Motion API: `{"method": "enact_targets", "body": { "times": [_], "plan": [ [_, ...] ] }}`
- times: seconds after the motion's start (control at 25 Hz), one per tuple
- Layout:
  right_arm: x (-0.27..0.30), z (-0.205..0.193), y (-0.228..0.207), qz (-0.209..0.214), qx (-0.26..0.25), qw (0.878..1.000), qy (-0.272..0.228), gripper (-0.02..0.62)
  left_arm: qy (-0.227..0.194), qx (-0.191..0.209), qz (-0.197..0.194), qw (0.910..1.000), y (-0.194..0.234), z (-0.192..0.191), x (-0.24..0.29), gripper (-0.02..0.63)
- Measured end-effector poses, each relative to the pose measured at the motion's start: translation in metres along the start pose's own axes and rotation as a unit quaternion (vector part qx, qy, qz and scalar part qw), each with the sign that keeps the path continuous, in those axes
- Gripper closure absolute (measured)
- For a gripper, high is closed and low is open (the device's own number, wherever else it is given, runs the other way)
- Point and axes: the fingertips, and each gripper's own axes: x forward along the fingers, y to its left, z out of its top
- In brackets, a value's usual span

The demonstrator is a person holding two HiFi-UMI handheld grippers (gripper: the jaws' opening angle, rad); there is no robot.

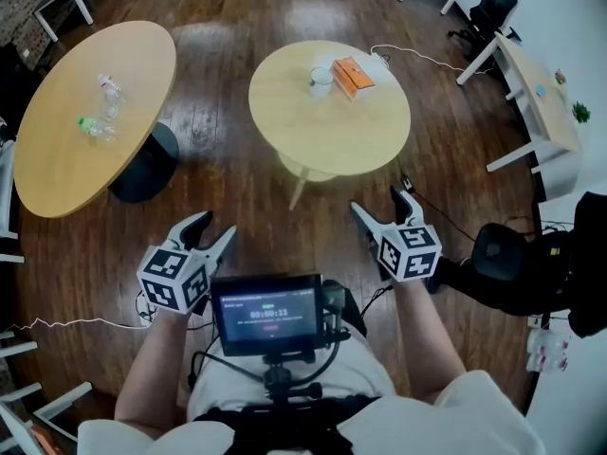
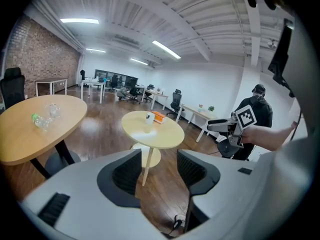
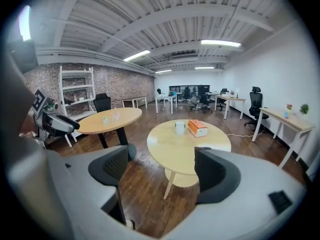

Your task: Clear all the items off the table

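The left gripper (image 1: 212, 228) and right gripper (image 1: 381, 205) are pale grey with black ribbed pads (image 2: 127, 171). Behind each one's jaws sits a white cube (image 1: 174, 278) of black square markers. Further back are white short sleeves (image 1: 469, 401), a black screen (image 1: 266, 313) and black cables (image 1: 220, 363).

In the upper left of the head view you had a big oval table (image 1: 57, 159) on a dark round base (image 1: 142, 164). Two clear bottles were on it, one (image 1: 109, 91) nearer the top of the frame and one with green on it (image 1: 95, 128) just below. At upper right a white cable (image 1: 422, 57) ran over the wood floor (image 1: 218, 93) towards a white desk (image 1: 531, 93) bearing a small plant (image 1: 580, 112). A black chair (image 1: 493, 6) stood in the top right corner. At the right of the left gripper view you had a person in black (image 2: 257, 111).
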Motion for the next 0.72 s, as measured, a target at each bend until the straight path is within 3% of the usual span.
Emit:
{"method": "enact_targets", "body": {
  "times": [0.28,0.72],
  "plan": [
    [0.041,0.008,0.023,-0.002,-0.007,1.0,0.012,0.167,0.001,-0.011,0.018,0.9998,0.053,-0.004,-0.016,0.379],
    [0.121,0.042,-0.001,0.011,-0.029,0.999,0.017,0.133,0.001,-0.042,0.045,0.9981,0.095,0.004,0.015,0.378]
  ]
}}
